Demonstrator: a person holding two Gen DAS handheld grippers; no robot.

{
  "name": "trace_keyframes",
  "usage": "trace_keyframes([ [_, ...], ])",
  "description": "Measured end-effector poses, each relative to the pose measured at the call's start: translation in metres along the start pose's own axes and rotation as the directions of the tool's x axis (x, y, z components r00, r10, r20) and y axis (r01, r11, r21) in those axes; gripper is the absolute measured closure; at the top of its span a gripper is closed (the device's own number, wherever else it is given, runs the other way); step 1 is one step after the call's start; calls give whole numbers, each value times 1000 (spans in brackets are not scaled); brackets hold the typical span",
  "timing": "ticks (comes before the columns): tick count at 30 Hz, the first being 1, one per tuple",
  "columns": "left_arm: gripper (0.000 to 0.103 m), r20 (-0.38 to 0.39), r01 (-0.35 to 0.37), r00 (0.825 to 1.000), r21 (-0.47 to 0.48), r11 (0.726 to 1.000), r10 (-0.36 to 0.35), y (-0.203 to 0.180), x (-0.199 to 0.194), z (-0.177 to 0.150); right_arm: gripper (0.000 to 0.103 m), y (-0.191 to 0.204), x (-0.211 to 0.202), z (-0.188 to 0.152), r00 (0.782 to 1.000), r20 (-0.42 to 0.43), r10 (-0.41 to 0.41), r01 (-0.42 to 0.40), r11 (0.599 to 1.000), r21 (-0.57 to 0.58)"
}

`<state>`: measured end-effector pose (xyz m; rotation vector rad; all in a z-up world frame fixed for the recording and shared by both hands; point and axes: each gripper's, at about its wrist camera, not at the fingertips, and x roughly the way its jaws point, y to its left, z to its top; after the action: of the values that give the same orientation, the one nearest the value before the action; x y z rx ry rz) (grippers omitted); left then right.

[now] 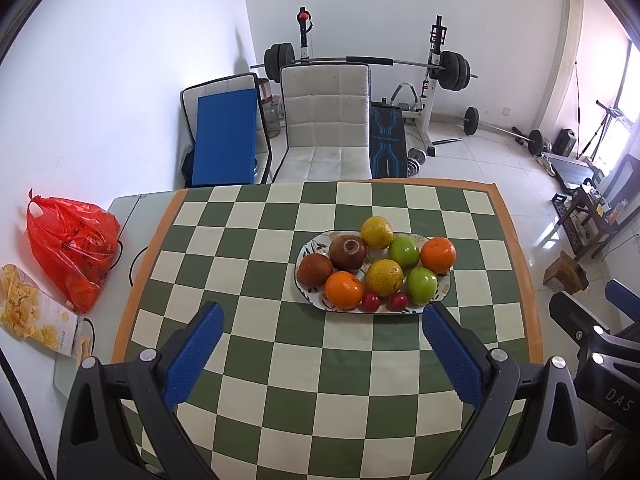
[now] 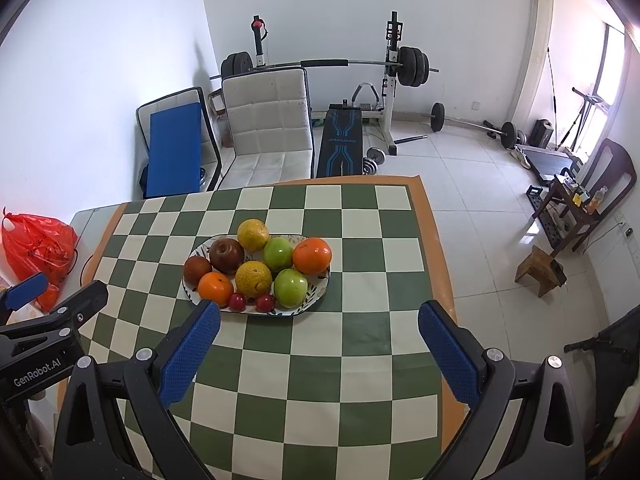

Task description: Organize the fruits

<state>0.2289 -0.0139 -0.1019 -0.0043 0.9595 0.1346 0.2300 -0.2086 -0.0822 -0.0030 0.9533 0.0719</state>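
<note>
Fruit's heaped on the plate (image 1: 442, 294) mid-table, both the left gripper (image 1: 322, 334) and right gripper (image 2: 319, 334) spread wide, empty, hanging near-side. Nudge one piece and those cherries (image 1: 384, 302) probably roll off.

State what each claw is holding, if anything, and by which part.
Nothing is held. The left claw and the right claw are both open and empty, above the tablecloth, short of the fruit plate.
</note>
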Motion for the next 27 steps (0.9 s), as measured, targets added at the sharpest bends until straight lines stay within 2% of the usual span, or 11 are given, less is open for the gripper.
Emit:
trace_keyframes([
  [27,0,-1,-2,1000,1,1000,2,-1,-1,-5,1,-4,-7,-4,1000,0,-6,6,1000,14],
])
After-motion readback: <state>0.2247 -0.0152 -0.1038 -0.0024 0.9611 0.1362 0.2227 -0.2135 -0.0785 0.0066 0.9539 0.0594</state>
